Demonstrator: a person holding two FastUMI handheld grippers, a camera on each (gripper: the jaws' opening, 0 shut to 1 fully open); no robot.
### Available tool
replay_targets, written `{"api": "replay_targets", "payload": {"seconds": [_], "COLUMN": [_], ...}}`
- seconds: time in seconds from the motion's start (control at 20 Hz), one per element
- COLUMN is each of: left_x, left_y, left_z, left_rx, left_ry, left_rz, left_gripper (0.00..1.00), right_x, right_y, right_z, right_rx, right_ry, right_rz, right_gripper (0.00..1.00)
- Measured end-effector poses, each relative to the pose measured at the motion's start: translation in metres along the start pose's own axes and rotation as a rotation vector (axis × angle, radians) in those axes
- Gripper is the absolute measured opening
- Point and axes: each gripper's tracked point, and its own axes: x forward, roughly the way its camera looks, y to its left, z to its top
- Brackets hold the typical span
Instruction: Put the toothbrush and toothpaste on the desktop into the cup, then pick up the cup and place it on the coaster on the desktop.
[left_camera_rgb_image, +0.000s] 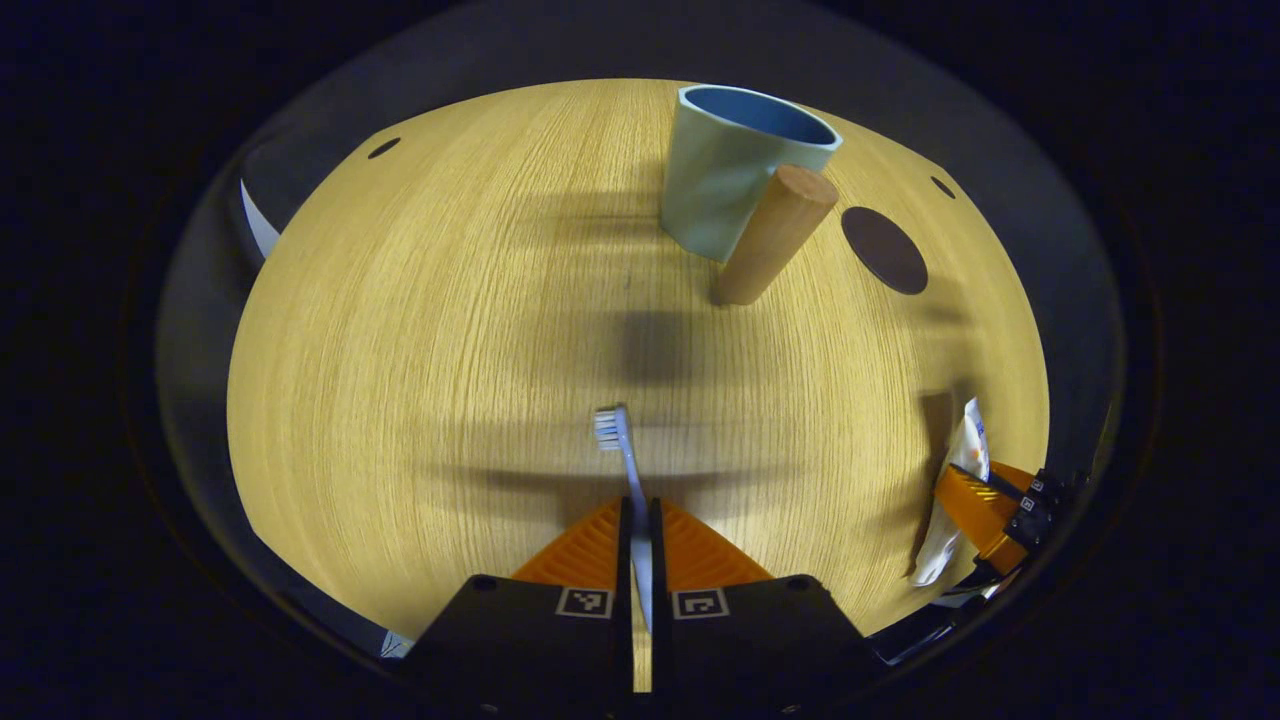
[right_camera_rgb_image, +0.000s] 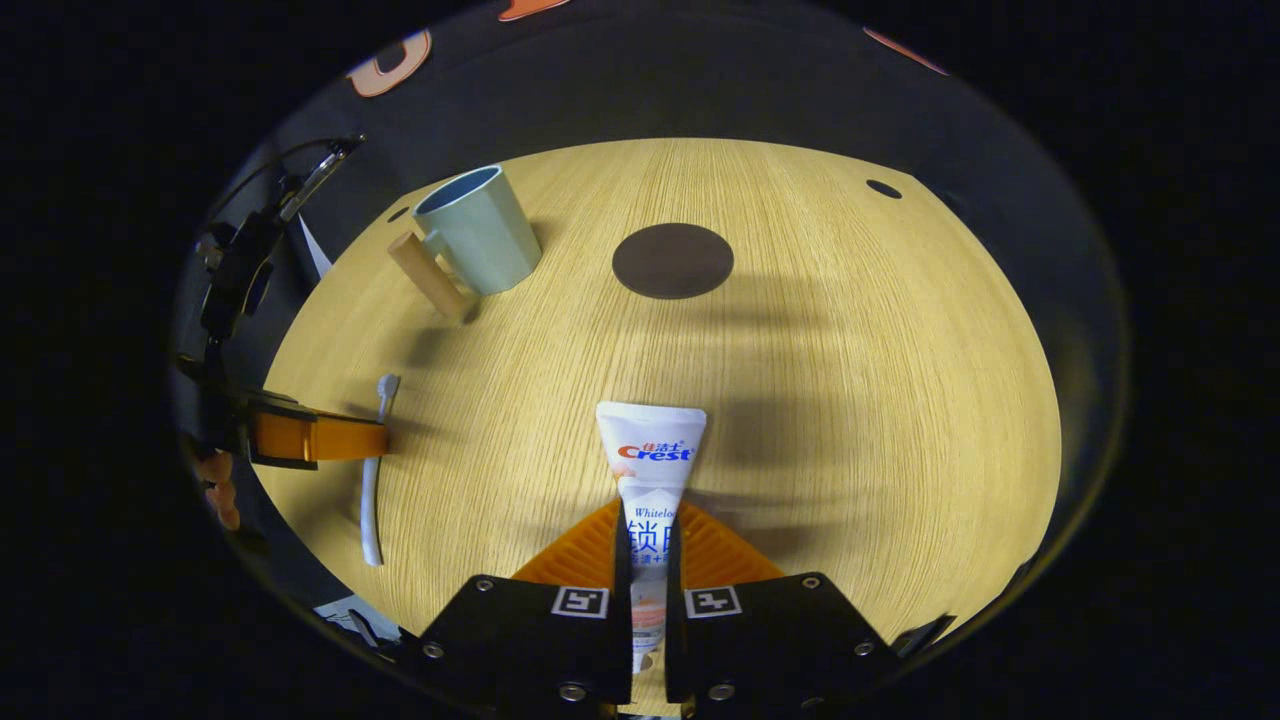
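White toothbrush (left_camera_rgb_image: 632, 480) we're pinching in the left tongs (left_camera_rgb_image: 640, 525); the right tongs (right_camera_rgb_image: 648, 545) are clamping the toothpaste (right_camera_rgb_image: 650, 470) above the tabletop (right_camera_rgb_image: 800, 380).

The right claw (right_camera_rgb_image: 648, 560) clamps the toothpaste (right_camera_rgb_image: 650, 470); the cup (right_camera_rgb_image: 480, 240) stands left of the coaster (right_camera_rgb_image: 672, 260).

Both grippers (left_camera_rgb_image: 640, 520) (right_camera_rgb_image: 648, 530): black housings w/ square markers (screws showing), ribbed fingers.

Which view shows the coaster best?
The right gripper view: the coaster lies whole and round near the middle of the desk, beside the cup. The left gripper view shows it squeezed near the edge.
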Motion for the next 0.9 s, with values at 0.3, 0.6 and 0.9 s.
{"api": "replay_targets", "payload": {"seconds": [0.3,0.6,0.9], "left_x": [-0.020,-0.050,-0.087], "left_y": [0.002,0.013,0.004], "left_z": [0.030,0.054,0.062], "left_rx": [0.014,0.053,0.064], "left_ry": [-0.079,-0.194,-0.305], "left_rz": [-0.025,-0.047,-0.100], "left_gripper": [0.07,0.07,0.07], "right_x": [-0.003,-0.010,-0.024], "right_y": [0.002,0.001,-0.001], "right_z": [0.007,0.026,0.055], "right_rx": [0.022,0.015,0.004], "right_ry": [-0.052,-0.165,-0.295], "right_rz": [0.060,0.064,0.064], "right_gripper": [0.08,0.07,0.07]}}
